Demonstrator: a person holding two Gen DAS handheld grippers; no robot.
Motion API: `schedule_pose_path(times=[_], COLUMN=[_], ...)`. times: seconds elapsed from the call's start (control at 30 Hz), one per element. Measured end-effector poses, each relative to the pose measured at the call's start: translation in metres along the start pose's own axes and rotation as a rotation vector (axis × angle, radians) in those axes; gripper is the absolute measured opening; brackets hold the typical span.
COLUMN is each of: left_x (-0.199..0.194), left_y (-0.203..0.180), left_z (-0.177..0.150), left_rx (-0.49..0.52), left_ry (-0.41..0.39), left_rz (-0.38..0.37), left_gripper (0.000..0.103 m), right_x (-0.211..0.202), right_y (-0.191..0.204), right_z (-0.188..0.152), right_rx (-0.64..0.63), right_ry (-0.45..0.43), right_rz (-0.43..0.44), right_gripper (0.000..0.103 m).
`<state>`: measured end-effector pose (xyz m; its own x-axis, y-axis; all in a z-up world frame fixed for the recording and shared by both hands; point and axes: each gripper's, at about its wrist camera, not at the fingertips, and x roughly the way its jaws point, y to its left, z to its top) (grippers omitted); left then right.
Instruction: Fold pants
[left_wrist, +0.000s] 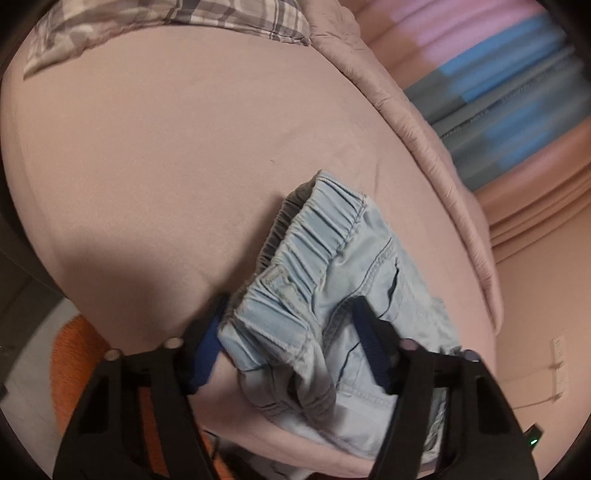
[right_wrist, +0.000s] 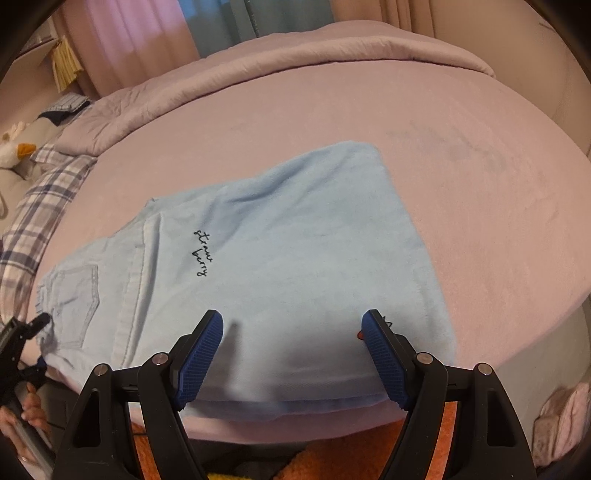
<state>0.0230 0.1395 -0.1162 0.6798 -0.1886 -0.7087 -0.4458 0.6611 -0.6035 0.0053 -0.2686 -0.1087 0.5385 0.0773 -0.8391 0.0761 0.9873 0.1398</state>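
The pants (right_wrist: 280, 266), pale blue denim, are lying across the near part of the bed (right_wrist: 480, 206), folded lengthwise with the legs doubled over so that a smooth panel with dark script stitching is facing up. Their near edge is running along the mattress edge, and the waistband (left_wrist: 314, 236), gathered with elastic, is sitting at the end nearest the left gripper (left_wrist: 291, 332). That gripper's blue pads are standing either side of the bunched waistband corner, with the cloth lying between them; whether they are pressing on it I cannot tell. The right gripper (right_wrist: 293, 332) is hovering over the near edge of the folded legs, its pads set wide apart with nothing between them. In the right wrist view a hand (right_wrist: 33, 410) is showing at the lower left. A pink quilt (right_wrist: 295, 70) is lying rolled along the far side, a plaid pillow (right_wrist: 40, 206) is sitting by the waistband end, and curtains (left_wrist: 491, 85) are hanging behind. An orange rug (right_wrist: 369, 454) is showing below.
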Motion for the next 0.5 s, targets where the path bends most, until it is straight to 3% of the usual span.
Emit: schedule_pose_path(times=[0.07,0.17,0.3,0.5], left_x=[0.002,-0.003,-0.017,-0.053], left_y=[0.001,-0.001,-0.014,-0.067], left_z=[0.002,0.005,0.010,0.010], left_rx=[0.005,0.009,0.023,0.132], left_ry=[-0.001,-0.018,-0.041,-0.096], left_rz=[-0.003,0.024,0.014,-0.114], left_gripper=[0.054,0.037,0.032,0.029], right_x=[0.001,-0.001,-0.003,-0.006], right_y=[-0.001,-0.003,-0.007,-0.012], right_z=[0.000,0.000,0.000,0.001], right_rx=[-0.005,-0.002,0.017,0.037], right_ry=[0.003,0.002,0.000,-0.013], right_rz=[-0.001,0.011,0.019,0.014], right_gripper=[0.077,0.077,0.077,0.077])
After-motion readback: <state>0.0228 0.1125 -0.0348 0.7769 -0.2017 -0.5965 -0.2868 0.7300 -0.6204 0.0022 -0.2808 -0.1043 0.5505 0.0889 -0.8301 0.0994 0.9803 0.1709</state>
